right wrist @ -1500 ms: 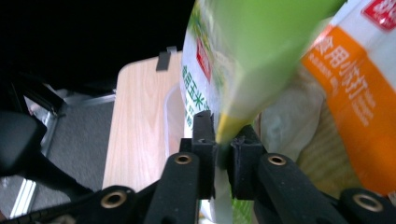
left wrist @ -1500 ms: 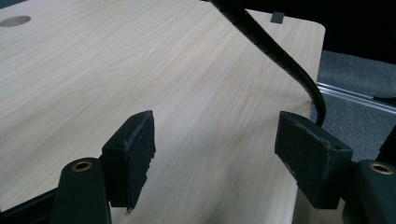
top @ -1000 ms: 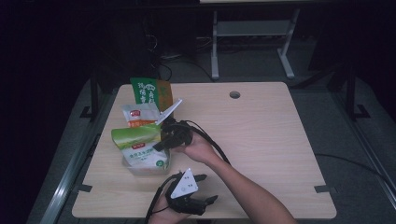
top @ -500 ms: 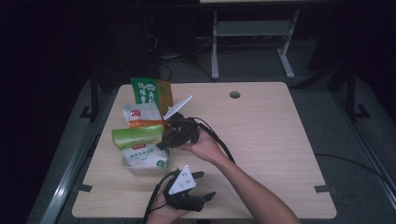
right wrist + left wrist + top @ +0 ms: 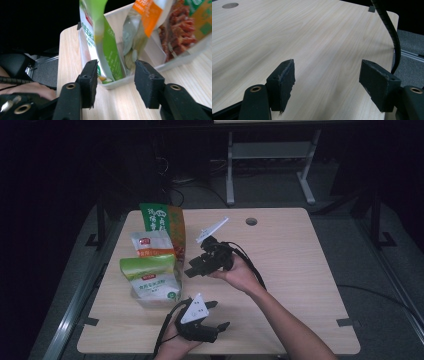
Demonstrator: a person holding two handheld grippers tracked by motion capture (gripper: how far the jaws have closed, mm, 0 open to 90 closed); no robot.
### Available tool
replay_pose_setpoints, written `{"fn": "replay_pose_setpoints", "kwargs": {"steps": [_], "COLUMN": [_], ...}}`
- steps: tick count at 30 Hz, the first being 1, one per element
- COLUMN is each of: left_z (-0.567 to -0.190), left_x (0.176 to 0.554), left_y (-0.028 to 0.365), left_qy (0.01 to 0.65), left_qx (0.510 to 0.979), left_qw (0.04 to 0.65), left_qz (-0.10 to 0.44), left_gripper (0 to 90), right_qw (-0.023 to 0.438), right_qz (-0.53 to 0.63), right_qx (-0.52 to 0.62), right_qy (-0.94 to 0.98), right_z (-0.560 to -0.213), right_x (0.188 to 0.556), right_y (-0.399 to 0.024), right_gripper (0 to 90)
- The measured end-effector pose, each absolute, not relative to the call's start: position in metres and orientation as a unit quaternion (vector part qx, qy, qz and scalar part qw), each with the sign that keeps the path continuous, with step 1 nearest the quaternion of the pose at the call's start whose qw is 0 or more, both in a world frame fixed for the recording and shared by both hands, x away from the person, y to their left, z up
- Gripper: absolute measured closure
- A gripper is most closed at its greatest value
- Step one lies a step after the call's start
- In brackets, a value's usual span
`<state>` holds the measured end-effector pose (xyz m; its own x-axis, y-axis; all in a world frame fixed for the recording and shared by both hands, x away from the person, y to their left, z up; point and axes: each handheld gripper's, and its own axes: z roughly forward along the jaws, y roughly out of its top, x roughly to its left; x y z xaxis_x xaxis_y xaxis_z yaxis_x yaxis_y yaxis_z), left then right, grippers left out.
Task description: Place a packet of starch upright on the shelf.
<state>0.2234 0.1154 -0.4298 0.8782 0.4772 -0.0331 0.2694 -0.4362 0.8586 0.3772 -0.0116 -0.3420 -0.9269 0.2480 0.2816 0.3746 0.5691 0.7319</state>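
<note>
High view: clear tray [image 5: 150, 301] holds three upright snack bags.

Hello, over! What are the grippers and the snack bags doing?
Right hand-held gripper opening, empty, beside green bag. Left hand-held gripper open. Bags upright in tray. Nothing blocking.

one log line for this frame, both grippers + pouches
right gripper: open, jaws just opening, empty | left gripper: open, empty | green pouch: upright in clear bin

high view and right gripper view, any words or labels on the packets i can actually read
None can be read.
Green and orange pouch: large pale characters, too blurred.
White packet with orange band: small red logo, too small.
Green and white bag: dark line of print, blurred.
The right gripper view shows them too close and cut off.
</note>
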Motion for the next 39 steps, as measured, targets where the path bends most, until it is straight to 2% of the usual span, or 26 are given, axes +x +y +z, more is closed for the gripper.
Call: {"fn": "replay_pose_setpoints", "kwargs": {"steps": [17, 39], "left_z": [-0.429, -0.43], "left_x": [0.229, 0.231], "left_y": [0.119, 0.12], "left_qy": [0.227, 0.235], "left_qx": [0.841, 0.84], "left_qw": [0.479, 0.478], "left_qz": [0.107, 0.101], "left_gripper": [27.5, 26.7], "right_qw": [0.074, 0.05], "right_qz": [-0.421, -0.417], "right_qx": [-0.218, -0.257], "right_qy": [-0.877, -0.87], "right_z": [-0.351, -0.353], "right_x": [0.383, 0.377], "right_y": [-0.052, -0.096], "right_gripper": [39.2, 33.7]}}
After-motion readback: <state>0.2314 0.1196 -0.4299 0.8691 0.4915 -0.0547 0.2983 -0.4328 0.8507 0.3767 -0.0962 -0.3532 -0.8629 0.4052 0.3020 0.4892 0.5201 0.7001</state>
